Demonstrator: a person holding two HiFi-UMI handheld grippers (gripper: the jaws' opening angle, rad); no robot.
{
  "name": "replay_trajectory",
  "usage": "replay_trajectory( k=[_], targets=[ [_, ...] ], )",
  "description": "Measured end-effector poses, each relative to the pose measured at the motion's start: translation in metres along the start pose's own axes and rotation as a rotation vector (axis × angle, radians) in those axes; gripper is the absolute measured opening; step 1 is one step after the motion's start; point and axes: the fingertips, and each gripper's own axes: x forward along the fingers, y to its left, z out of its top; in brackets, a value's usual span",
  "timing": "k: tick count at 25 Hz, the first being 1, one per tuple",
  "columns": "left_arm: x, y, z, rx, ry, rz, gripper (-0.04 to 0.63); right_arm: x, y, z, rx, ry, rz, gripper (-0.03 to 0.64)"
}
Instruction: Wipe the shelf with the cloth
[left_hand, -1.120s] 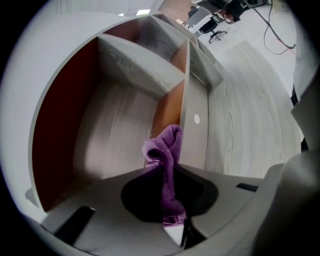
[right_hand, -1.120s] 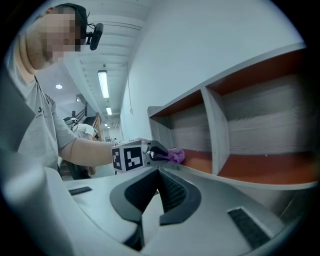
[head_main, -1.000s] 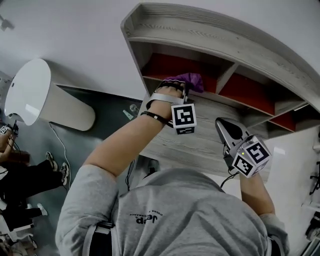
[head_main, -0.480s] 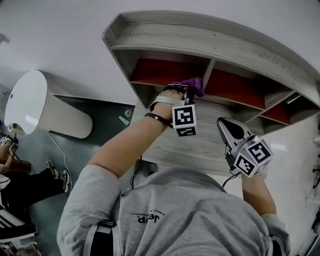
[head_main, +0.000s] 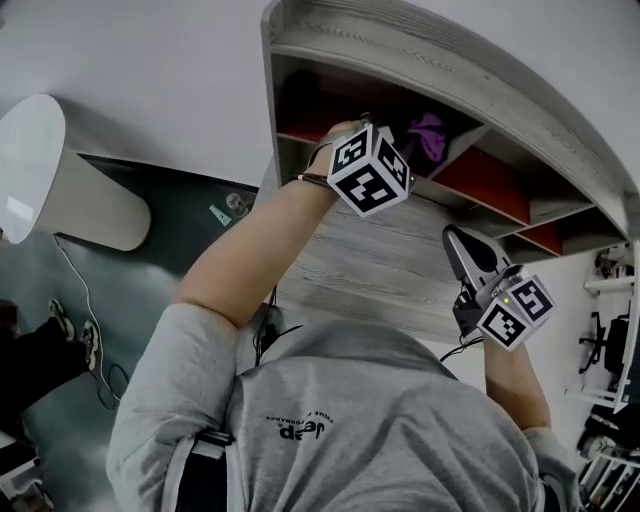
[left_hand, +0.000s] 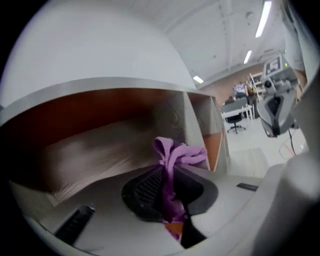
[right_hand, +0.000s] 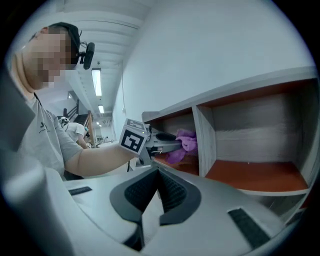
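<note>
A plain white wall (head_main: 150, 60) backs a pale grey wood-grain shelf unit (head_main: 420, 45) whose open compartments have orange-red floors. Well left of the shelf unit, a white rounded cylinder-shaped body (head_main: 60, 180) lies over dark flooring (head_main: 170, 230). The left gripper (left_hand: 167, 175) reaches into the shelf unit's leftmost compartment, and its jaws are clamped on a crumpled purple cloth (left_hand: 176, 154), which sticks out in a bunch past the jaw tips. In the right gripper view the cloth sits inside that compartment, just beside the grey upright divider (right_hand: 204, 140), and its lower folds seem to meet the orange-red floor (right_hand: 175, 165). The right gripper (right_hand: 157, 174) is held outside the shelf unit, lower and to the right of the left gripper, with its jaws pressed together and nothing between them.
</note>
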Motion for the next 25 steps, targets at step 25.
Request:
replay_trajectory(
  k=[25],
  targets=[
    [0.068,0.048,0.073,-0.286,-0.542,-0.214,0.08,-0.019,-0.01,-0.02,0.017,0.091,-0.105,0.021]
  ],
)
